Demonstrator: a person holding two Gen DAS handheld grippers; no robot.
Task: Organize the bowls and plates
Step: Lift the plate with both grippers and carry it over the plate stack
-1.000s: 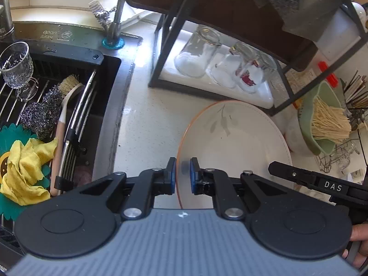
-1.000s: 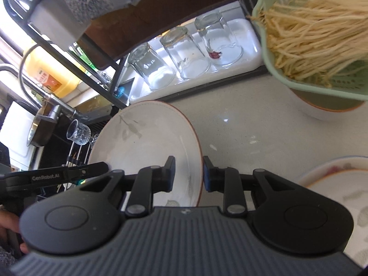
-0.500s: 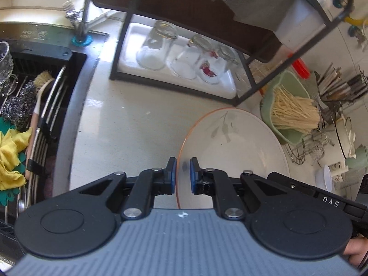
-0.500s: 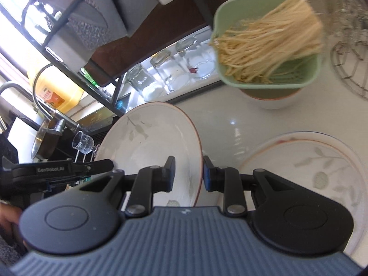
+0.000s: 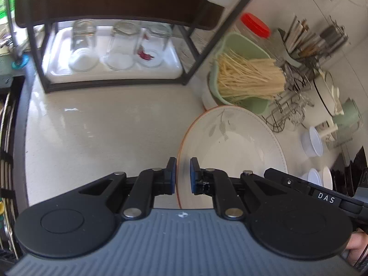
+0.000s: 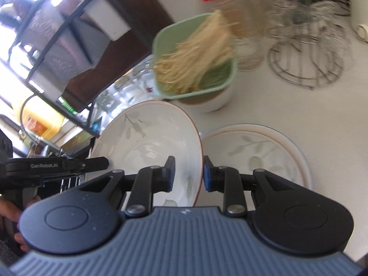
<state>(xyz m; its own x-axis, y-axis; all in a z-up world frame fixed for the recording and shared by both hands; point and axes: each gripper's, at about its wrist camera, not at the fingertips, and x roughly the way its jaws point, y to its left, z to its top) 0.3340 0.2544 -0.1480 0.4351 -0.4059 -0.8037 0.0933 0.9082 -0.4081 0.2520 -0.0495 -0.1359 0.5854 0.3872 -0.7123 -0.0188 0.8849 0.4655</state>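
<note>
Left wrist view: the left claw [image 5: 183, 176] pinches the orange-edged rim of a white plate [image 5: 232, 147] printed with grey leaves; the rim passes between the two blue pads, and the plate is held tilted above the pale tabletop [image 5: 103, 124]. The black body of the other tool crosses the lower right corner. Beyond the plate stand a green colander [image 5: 241, 78] filled with pale noodles, a red-capped jar [image 5: 254, 26] and a wire rack [image 5: 287, 112]. Three glasses [image 5: 119, 46] stand upside down on a white tray [image 5: 115, 73] under a dark metal shelf [image 5: 115, 2].

Right wrist view: the right claw [image 6: 187, 176] grips the opposite rim of the same plate [image 6: 147, 142], one pad inside the plate and one outside, so the plate hangs between the two claws. Just beside the held plate on the right, a second plate [image 6: 257, 151] with the same leaf pattern lies flat on the tabletop [image 6: 287, 105]. The green colander [image 6: 195, 59] sits in a white bowl [image 6: 211, 101] behind both plates, with the wire rack [image 6: 308, 53] to its right. Whether the held plate touches the flat one cannot be told.
</note>
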